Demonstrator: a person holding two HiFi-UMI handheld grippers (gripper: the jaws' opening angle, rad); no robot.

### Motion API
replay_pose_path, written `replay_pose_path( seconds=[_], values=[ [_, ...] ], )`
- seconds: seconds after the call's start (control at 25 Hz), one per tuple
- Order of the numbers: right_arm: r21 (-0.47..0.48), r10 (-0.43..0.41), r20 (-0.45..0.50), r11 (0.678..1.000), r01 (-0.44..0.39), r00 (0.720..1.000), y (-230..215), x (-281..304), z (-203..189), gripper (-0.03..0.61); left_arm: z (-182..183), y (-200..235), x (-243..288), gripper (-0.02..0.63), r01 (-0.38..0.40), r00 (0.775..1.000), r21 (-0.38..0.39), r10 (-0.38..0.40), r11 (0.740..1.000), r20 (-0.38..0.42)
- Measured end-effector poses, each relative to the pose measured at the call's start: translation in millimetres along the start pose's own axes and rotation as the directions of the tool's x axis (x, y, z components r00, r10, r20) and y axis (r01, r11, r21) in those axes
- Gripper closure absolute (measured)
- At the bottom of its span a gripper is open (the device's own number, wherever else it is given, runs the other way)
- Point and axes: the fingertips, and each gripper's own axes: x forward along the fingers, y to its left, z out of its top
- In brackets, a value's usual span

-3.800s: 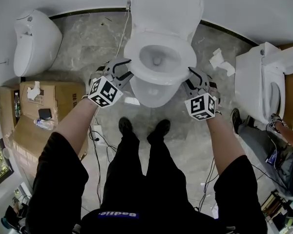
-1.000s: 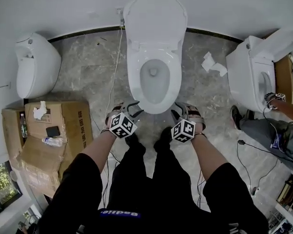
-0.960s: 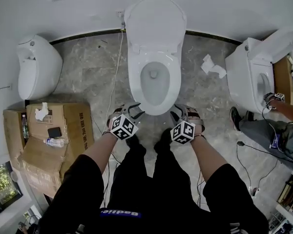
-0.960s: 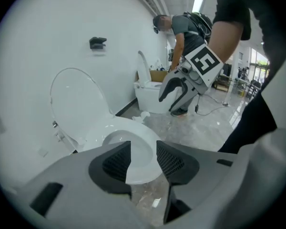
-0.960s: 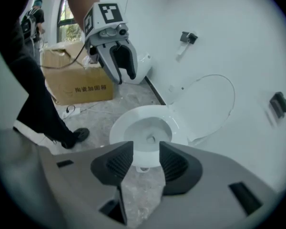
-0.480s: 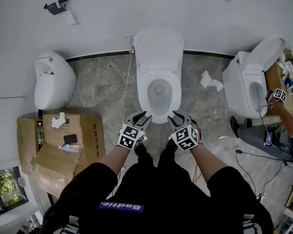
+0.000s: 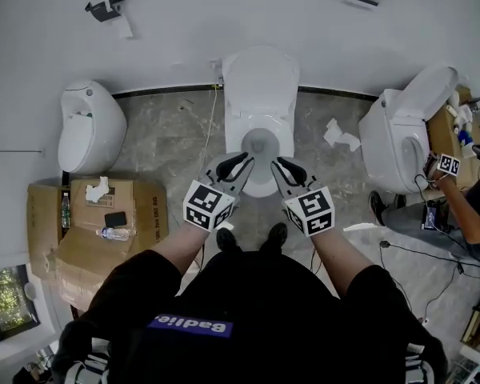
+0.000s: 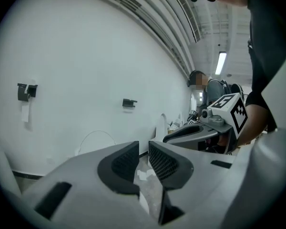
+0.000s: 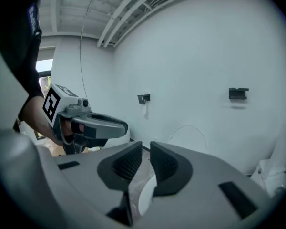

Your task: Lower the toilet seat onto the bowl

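Note:
In the head view the white toilet (image 7: 261,174) stands against the far wall. Its lid (image 7: 262,82) is up, and the seat (image 7: 240,134) looks flat on the bowl. My left gripper (image 7: 243,162) and right gripper (image 7: 282,163) are held up side by side above the bowl's front, touching nothing. Both sets of jaws are closing; each shows a narrow gap with nothing in it. The left gripper (image 8: 143,149) sees the right gripper (image 8: 195,133) beside it. The right gripper (image 9: 146,151) sees the left gripper (image 9: 97,125) the same way.
A white fixture (image 7: 88,126) stands at the left wall, with cardboard boxes (image 7: 84,230) in front of it. A second toilet (image 7: 404,130) and a seated person (image 7: 468,202) are at the right. Crumpled paper (image 7: 336,134) and cables (image 7: 416,254) lie on the marble floor.
Both grippers have lifted toward the camera and now overlap the bowl's front. Their jaws have narrowed from wide to nearly closed. The toilet looks unchanged.

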Motion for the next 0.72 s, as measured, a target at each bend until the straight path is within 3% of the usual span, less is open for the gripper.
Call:
replay_pose_path(
  seconds=[0.16, 0.36, 0.72],
  values=[
    [0.022, 0.010, 0.089, 1.000, -0.012, 0.996, 8, -15, 40, 0.525, 38, -10, -15, 0.560, 0.000, 0.997, -0.014, 0.001, 1.000, 0.076],
    [0.044, 0.035, 0.165, 0.998, -0.043, 0.986, 23, -35, 72, 0.538, 64, -28, -29, 0.592, 0.024, 0.994, -0.030, -0.021, 0.999, 0.105],
    [0.077, 0.053, 0.249, 0.994, -0.074, 0.967, 43, -59, 86, 0.548, 78, -55, -45, 0.597, 0.078, 0.987, -0.044, -0.071, 0.996, 0.144]
  ],
)
